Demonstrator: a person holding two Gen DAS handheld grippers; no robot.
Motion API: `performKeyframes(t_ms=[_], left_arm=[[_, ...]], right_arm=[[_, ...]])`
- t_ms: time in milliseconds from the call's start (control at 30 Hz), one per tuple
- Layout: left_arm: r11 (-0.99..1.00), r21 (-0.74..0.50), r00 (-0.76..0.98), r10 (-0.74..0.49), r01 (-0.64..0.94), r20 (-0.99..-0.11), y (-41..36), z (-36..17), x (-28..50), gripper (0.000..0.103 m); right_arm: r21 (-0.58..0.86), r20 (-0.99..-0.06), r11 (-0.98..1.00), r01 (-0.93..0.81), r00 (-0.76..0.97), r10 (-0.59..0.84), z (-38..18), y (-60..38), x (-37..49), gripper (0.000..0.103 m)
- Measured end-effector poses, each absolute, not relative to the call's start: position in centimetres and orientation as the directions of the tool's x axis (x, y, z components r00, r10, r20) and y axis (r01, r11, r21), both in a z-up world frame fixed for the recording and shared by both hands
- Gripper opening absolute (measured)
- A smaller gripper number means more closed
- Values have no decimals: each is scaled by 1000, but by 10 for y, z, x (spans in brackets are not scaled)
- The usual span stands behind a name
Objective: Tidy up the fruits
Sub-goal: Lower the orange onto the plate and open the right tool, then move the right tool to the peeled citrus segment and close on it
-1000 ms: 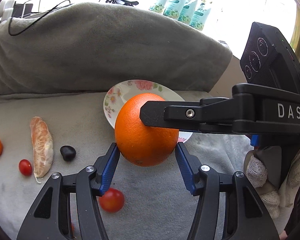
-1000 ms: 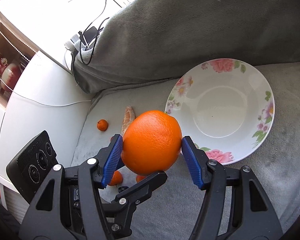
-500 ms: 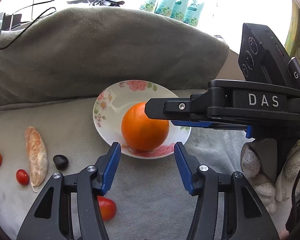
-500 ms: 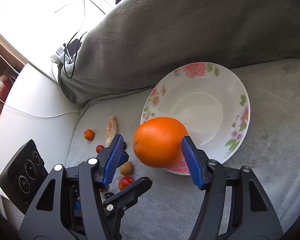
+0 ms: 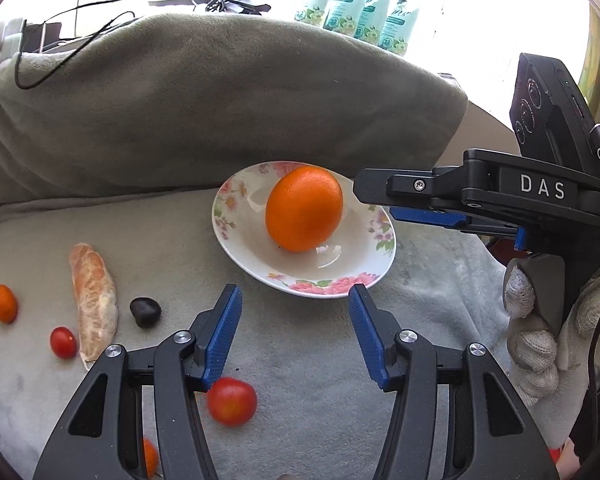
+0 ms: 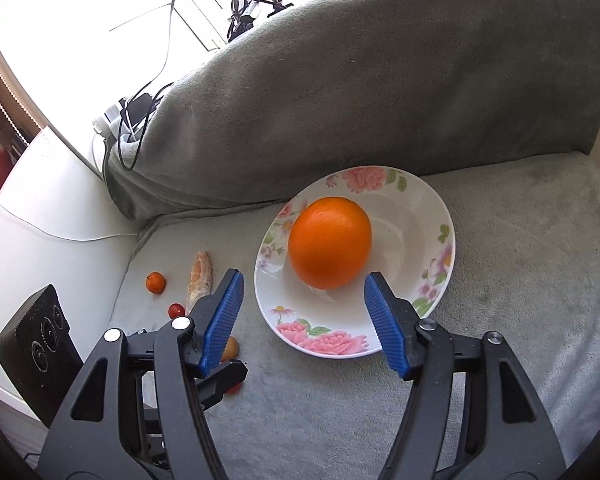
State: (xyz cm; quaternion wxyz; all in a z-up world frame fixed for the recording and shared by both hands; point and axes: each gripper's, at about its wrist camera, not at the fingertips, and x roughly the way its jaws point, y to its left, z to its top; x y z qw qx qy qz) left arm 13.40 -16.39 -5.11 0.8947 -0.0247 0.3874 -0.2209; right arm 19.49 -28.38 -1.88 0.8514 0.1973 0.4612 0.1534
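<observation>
A large orange [image 5: 304,208] [image 6: 330,242] lies inside the white flowered plate [image 5: 320,286] [image 6: 324,340] on the grey cushion. My right gripper [image 6: 304,280] hovers just before the plate. Its jaws are opening, and the orange sits beyond the blue pads [image 6: 222,312], untouched. From the left wrist view the right gripper [image 5: 380,200] reaches in from the right, level with the plate's far rim. My left gripper [image 5: 295,300] stands open and empty in front of the plate. Its black finger [image 6: 232,374] shows at the lower left of the right wrist view.
Loose fruit lies left of the plate: a peeled citrus segment [image 5: 94,300], a small orange fruit [image 5: 3,303], a cherry tomato [image 5: 63,342], a dark fruit [image 5: 145,311] and a tomato [image 5: 232,400]. A grey backrest [image 5: 220,100] rises behind. A gloved hand [image 5: 532,340] holds the right gripper.
The orange was up between the pads; now it rests in the plate. The right jaws have let go and spread. Both grippers have drawn back from it a little.
</observation>
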Motion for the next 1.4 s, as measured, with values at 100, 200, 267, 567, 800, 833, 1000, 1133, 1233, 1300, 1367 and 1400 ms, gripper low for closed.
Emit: performKeyframes(t_ms=[100, 200, 267, 567, 800, 833, 1000, 1133, 1233, 1300, 1367, 1400], left_arm=[[903, -211, 607, -410, 373, -681, -164, -49, 133, 56], [908, -211, 615, -404, 363, -678, -160, -48, 133, 62], [910, -208, 620, -398, 358, -676, -157, -48, 132, 63], [923, -199, 636, -373, 330, -676, -133, -46, 133, 64], [937, -198, 643, -343, 289, -685, -105, -48, 136, 64], [939, -193, 644, -336, 284, -687, -101, -48, 136, 64], [950, -177, 647, -306, 259, -698, -81, -52, 135, 64], [956, -166, 645, -286, 242, -708, -68, -56, 137, 64], [958, -155, 639, -276, 240, -718, -61, -59, 139, 64], [958, -156, 629, -277, 241, -726, -58, -63, 141, 63], [957, -162, 622, -280, 241, -731, -55, -65, 144, 63], [957, -166, 619, -282, 240, -733, -53, -66, 145, 63]], right_arm=[[448, -727, 890, -86, 545, 418, -15, -280, 194, 75], [422, -728, 902, -93, 558, 398, -12, -276, 193, 78], [416, -724, 904, -97, 566, 394, -11, -277, 192, 80], [385, -730, 913, -132, 561, 389, -6, -264, 196, 81], [358, -737, 916, -181, 547, 396, -1, -241, 202, 86], [360, -736, 914, -189, 544, 402, -1, -238, 203, 86], [387, -732, 895, -222, 516, 445, -2, -222, 213, 86], [418, -733, 876, -241, 480, 482, -4, -209, 222, 86], [423, -739, 869, -256, 457, 495, -7, -199, 231, 86], [436, -741, 862, -259, 440, 507, -10, -192, 237, 86], [457, -741, 850, -260, 417, 526, -14, -186, 244, 86], [466, -742, 846, -261, 405, 534, -16, -183, 247, 86]])
